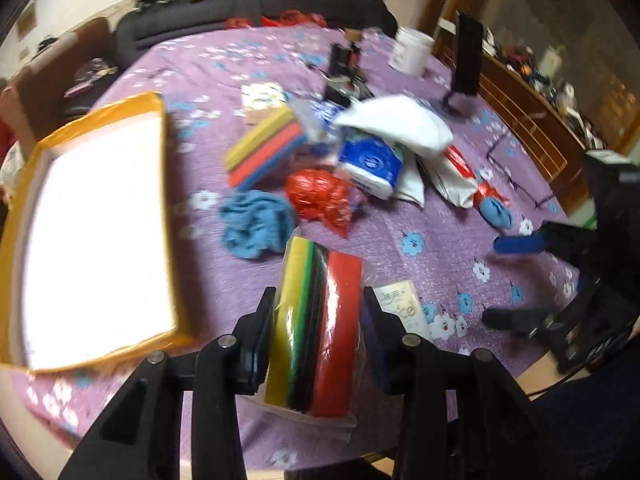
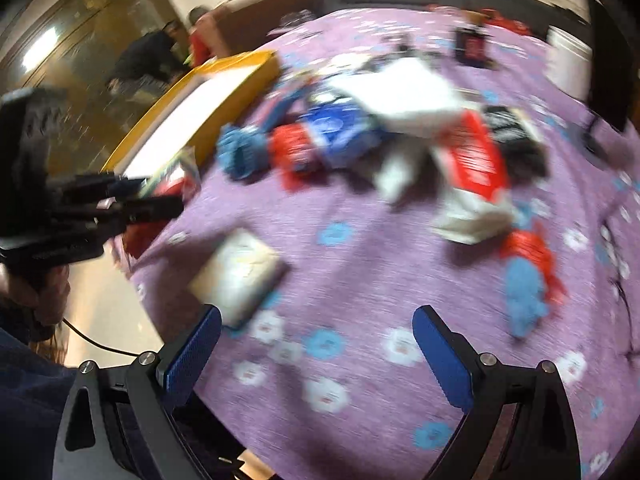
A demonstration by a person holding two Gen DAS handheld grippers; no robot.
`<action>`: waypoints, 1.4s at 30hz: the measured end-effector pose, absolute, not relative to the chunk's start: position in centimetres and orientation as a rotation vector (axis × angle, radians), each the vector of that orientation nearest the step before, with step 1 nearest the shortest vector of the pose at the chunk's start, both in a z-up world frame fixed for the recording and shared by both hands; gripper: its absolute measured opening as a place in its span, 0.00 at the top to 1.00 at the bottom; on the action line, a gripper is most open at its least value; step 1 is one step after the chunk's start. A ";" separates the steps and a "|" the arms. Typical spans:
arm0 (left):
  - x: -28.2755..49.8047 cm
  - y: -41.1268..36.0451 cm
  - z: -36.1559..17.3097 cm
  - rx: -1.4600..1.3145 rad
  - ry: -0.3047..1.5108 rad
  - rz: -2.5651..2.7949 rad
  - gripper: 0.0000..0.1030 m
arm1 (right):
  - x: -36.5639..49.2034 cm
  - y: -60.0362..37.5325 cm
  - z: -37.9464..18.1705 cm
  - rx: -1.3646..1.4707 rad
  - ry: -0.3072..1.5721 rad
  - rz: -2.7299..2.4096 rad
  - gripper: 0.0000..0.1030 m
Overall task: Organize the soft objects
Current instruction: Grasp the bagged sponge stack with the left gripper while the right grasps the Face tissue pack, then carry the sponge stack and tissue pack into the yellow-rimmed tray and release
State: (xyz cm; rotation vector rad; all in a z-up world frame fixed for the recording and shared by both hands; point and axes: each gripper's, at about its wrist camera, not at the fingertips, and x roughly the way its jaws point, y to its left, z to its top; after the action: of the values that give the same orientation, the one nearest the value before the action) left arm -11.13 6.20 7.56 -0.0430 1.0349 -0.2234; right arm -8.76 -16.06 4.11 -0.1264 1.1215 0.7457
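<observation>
My left gripper (image 1: 318,304) is shut on a wrapped pack of sponges (image 1: 320,320) with yellow, green, black and red layers, lifted above the purple flowered tablecloth (image 1: 440,248). A yellow-rimmed tray (image 1: 160,132) with a white bottom lies to its left. Behind the pack lies a pile: a blue cloth (image 1: 256,224), a red plastic bag (image 1: 320,196), a second sponge stack (image 1: 268,148), a blue tissue pack (image 1: 370,164) and white cloth (image 1: 396,124). My right gripper (image 2: 316,328) stands open over bare tablecloth, with a small white packet (image 2: 240,276) just beyond its left finger. In that view the left gripper (image 2: 160,200) is at the left by the tray (image 2: 240,64).
A white bucket (image 1: 412,50), a dark bottle (image 1: 340,68) and a black stand (image 1: 466,60) sit at the table's far side. A wooden shelf (image 1: 532,120) runs along the right. A red and blue bundle (image 2: 528,276) lies right of my right gripper. A dark sofa (image 1: 240,12) is behind.
</observation>
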 end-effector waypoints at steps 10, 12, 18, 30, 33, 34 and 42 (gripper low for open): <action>-8.8 12.5 8.7 -0.043 0.951 -0.333 0.62 | -7.9 -10.5 2.9 -0.052 1.208 0.586 0.13; -8.4 14.1 8.8 -0.016 0.954 -0.353 0.62 | -7.9 -9.3 2.8 0.008 1.237 0.519 0.14; -7.1 20.1 9.3 -0.015 0.929 -0.417 0.62 | -8.6 -6.4 1.0 0.033 1.286 0.247 0.16; -5.5 25.2 10.2 -0.030 0.881 -0.498 0.62 | -9.8 -2.0 5.6 0.050 1.151 0.121 0.53; -5.2 27.0 10.9 -0.076 0.860 -0.466 0.62 | -8.5 -1.4 8.5 0.073 1.099 0.192 0.53; -5.1 27.9 11.2 -0.097 0.857 -0.443 0.62 | -8.0 -0.7 9.1 0.066 1.085 0.218 0.53; -2.6 31.8 12.9 -0.090 0.889 -0.331 0.62 | -0.9 6.2 12.7 0.141 1.018 0.417 0.53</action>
State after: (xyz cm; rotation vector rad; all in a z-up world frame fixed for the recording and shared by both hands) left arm -2.55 31.78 12.89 -0.0904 0.8886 -0.3312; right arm -0.91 6.18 12.69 0.1412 1.0178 0.4170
